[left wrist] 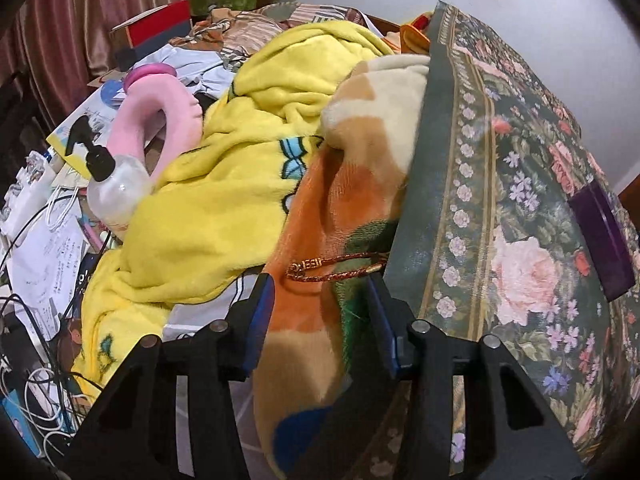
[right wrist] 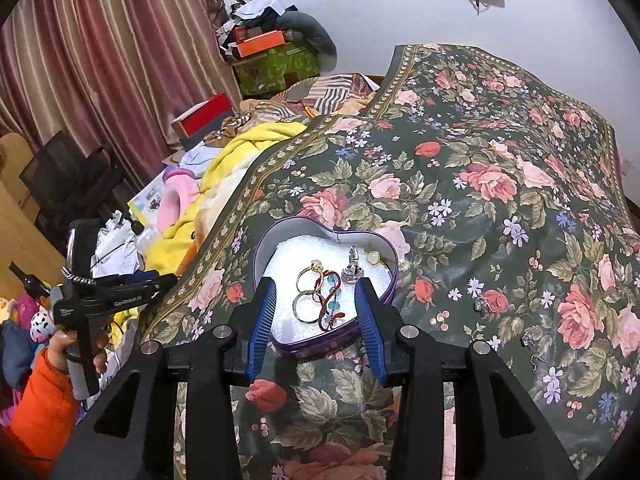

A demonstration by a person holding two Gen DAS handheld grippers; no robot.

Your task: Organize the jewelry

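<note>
Left wrist view: the left gripper [left wrist: 322,304] stands with its blue-padded jaws spread wide and nothing between them. Just ahead of its fingertips a red-and-gold braided cord bracelet [left wrist: 336,269] lies on the orange plush blanket [left wrist: 316,216], at the edge of the dark green floral cloth [left wrist: 516,200]. A yellow fleece blanket [left wrist: 224,200] is heaped to the left, and the purple heart-shaped tin [left wrist: 604,232] shows edge-on at far right.

Right wrist view: the right gripper [right wrist: 316,316] is likewise spread wide and empty, its fingers flanking the near end of the purple heart-shaped tin [right wrist: 384,254]. On the tin's white foam lining lie a gold ring [right wrist: 309,276], a silver ring [right wrist: 306,307], a red cord bracelet with blue beads [right wrist: 330,304] and a silver earring [right wrist: 352,268]. Small silver pieces [right wrist: 482,305] lie loose on the floral cloth [right wrist: 460,160] to the right.
</note>
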